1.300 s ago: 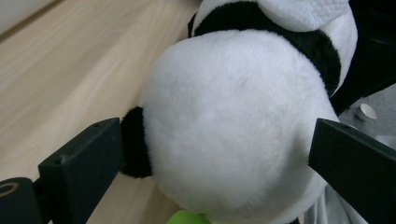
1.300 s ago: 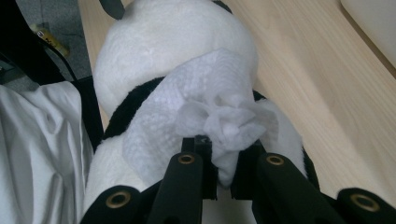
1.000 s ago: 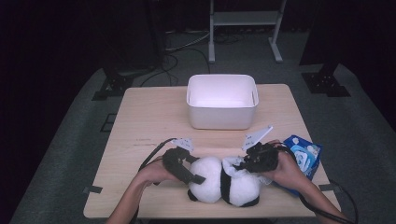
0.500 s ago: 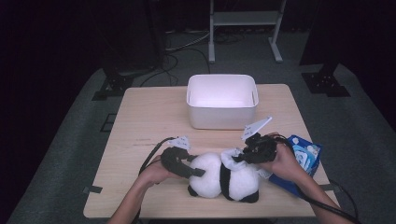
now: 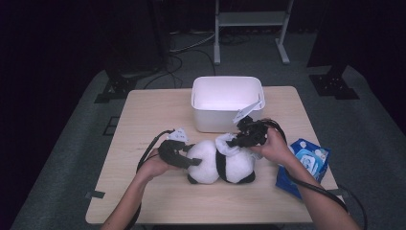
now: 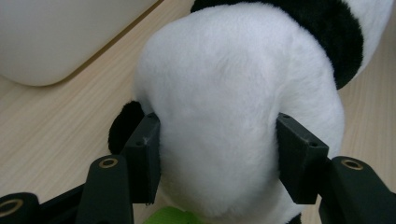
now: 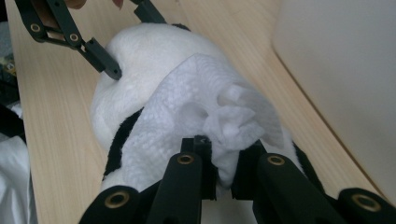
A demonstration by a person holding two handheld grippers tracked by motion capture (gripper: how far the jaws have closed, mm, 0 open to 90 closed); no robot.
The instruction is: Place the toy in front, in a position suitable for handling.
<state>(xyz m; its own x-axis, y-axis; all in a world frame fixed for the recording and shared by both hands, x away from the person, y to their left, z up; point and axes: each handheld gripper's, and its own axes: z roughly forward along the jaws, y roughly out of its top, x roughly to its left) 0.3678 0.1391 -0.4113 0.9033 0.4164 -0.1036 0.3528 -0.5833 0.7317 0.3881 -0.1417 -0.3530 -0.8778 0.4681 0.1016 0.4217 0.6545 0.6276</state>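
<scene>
A black-and-white panda plush lies on the wooden table, just in front of the white bin. My left gripper clamps the plush's white rounded end, one jaw pressed into each side, with its fingers sunk in the fur. My right gripper is shut on a crumpled white wipe that lies against the top of the panda. In the right gripper view the left gripper shows at the plush's far end.
The white bin stands close behind the plush. A blue pack of wipes lies at the table's right edge. Cables trail from both grippers. Beyond the table, stand legs rest on the dark floor.
Both grippers and the panda have shifted away from the table's front edge toward the bin. The right gripper has carried the wipe up and left over the plush.
</scene>
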